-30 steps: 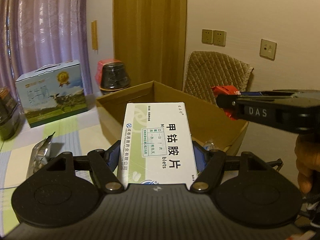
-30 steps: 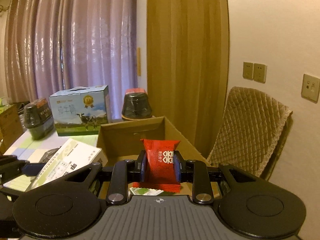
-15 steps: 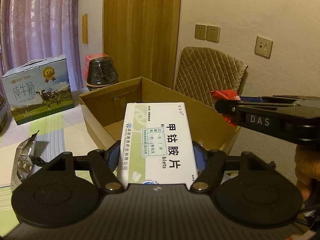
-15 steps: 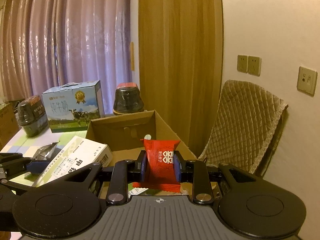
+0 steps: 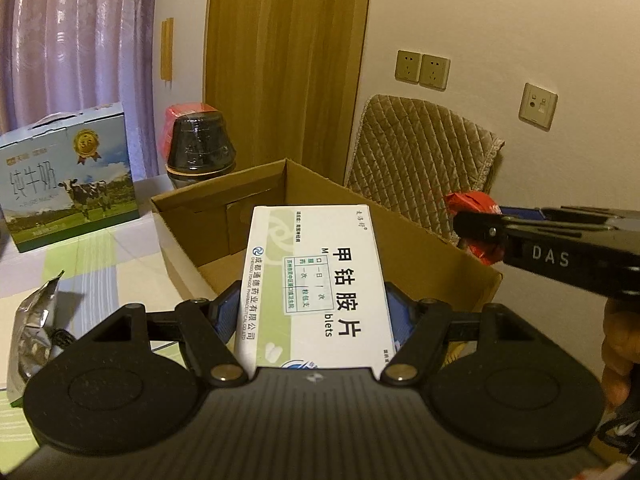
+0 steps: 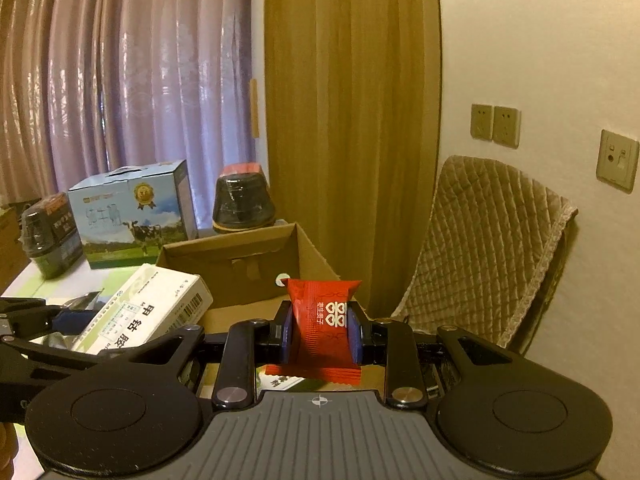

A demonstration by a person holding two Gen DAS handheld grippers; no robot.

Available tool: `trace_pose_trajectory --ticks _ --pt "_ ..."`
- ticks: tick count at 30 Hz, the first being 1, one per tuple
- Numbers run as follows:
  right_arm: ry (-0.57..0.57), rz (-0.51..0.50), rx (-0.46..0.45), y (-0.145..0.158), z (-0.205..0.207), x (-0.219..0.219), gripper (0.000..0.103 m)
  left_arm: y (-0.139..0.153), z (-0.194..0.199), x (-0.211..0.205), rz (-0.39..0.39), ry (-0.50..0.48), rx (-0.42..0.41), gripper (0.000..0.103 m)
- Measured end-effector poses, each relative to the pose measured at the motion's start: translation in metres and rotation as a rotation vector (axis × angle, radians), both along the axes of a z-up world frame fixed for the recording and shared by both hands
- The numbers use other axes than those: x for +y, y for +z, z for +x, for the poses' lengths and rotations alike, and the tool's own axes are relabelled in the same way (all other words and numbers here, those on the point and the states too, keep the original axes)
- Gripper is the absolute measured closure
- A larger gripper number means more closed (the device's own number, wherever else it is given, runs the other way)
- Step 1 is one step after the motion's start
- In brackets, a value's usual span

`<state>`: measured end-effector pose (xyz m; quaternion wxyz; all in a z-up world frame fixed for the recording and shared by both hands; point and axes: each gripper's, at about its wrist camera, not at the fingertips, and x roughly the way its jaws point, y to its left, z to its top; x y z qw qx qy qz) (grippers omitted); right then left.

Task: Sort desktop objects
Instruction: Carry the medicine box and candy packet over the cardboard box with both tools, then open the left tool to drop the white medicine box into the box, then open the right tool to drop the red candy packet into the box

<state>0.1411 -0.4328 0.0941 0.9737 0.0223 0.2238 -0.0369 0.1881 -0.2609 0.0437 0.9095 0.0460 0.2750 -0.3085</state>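
Left tool (image 5: 316, 320): clamped on the white medicine box (image 5: 316, 276) by its long sides; the box lies flat and points forward over the near rim of the cardboard box (image 5: 192, 240).

Right tool (image 6: 320, 336): clamped on the red snack packet (image 6: 322, 316), which stands upright between the blue pads (image 6: 285, 334); it hangs above the carton's near right part.

Cardboard box: open-topped, standing on the counter (image 5: 116, 264); from the right wrist view something pale with green print lies on its floor, partly hidden.

Progress (judged): both carried items are at the carton but neither is released; the drop is the step in hand.

Left to do (judged): a crumpled silver foil pouch (image 5: 34, 320) lies on the counter, left of the carton.

Surroundings: a milk carton case (image 5: 68, 176) and a dark jar (image 5: 200, 152) stand behind the carton.

Edges and room: the two tools are near each other over the same opening. The carton's interior looks roomy; the right wall and the quilted chair back (image 5: 420, 160) bound the right side.
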Motion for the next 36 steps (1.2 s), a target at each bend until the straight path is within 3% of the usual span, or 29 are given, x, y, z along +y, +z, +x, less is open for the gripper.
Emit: trace_pose_trajectory --ticks 8,10,24,26,27,28,36 --pt "-0.014 0.015 0.019 -0.010 0.009 -0.007 0.078 -0.005 0.012 -0.013 -0.014 -0.033 -0.004 0.034" --pt "-0.017 0.018 0.023 -0.012 0.010 -0.008 0.078 -0.006 0.013 -0.014 -0.008 -0.020 -0.019 0.018" --pt "0.015 0.065 0.034 -0.017 0.020 -0.003 0.078 -0.005 0.017 0.011 0.002 0.043 -0.024 0.018" --pt "0.017 0.091 0.023 -0.016 0.022 -0.003 0.059 -0.005 0.017 0.014 0.006 0.045 -0.029 0.018" --pt "0.004 0.099 0.012 -0.014 0.021 -0.003 0.031 -0.005 0.017 0.016 0.005 0.050 -0.028 0.018" --pt "-0.011 0.106 -0.005 -0.013 0.019 -0.004 0.025 -0.005 0.017 0.018 0.004 0.054 -0.026 0.018" --pt "-0.023 0.118 -0.020 -0.003 0.010 -0.007 0.025 -0.002 0.016 0.044 0.006 0.084 -0.032 0.018"
